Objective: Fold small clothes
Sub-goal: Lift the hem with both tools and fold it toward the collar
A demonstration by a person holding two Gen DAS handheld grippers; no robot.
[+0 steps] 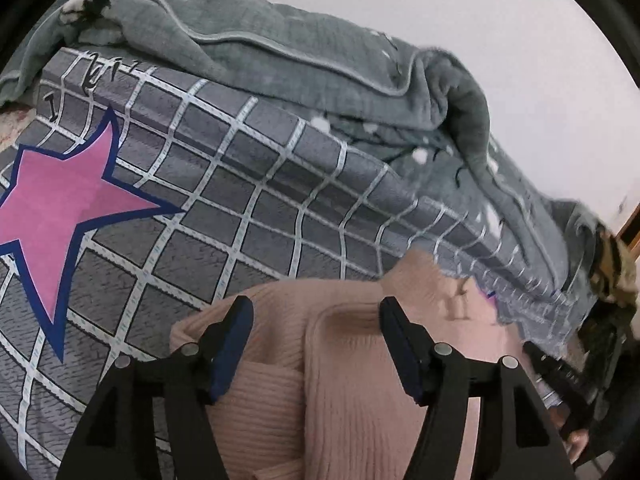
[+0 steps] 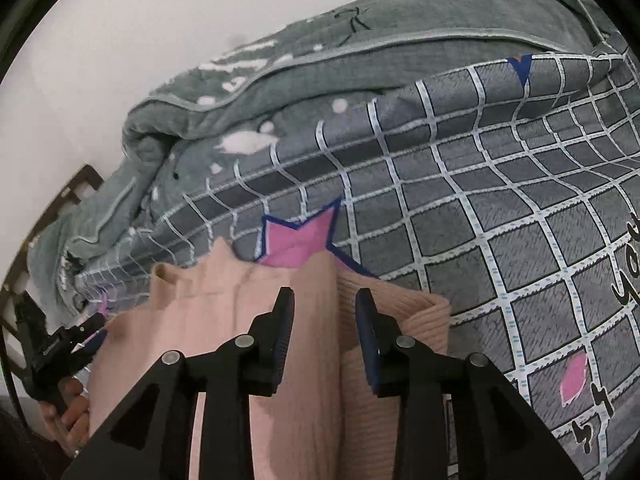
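Two hand-held grippers: both over the pink sweater
Left hand-held gripper: spread, nothing pinched
Right hand-held gripper: parted, astride a sweater fold
Bed cover: checked, beyond both

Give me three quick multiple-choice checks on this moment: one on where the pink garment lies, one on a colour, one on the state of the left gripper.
1. Where does the pink knit garment lie?
A. on the grey checked bed cover
B. on a wooden floor
C. inside a basket

2. What colour is the big star printed on the checked cover?
A. yellow with a red edge
B. pink with a dark blue edge
C. white with no edge

3. How do the jaws of the left gripper stand?
A. shut tight with nothing between
B. clamped on the grey quilt
C. apart, above the garment

Answers: 1 A, the knit lies spread on the checked cover in both views. 2 B, the star is pink with a navy outline. 3 C, a clear gap shows between the fingers, with pink knit visible beneath.
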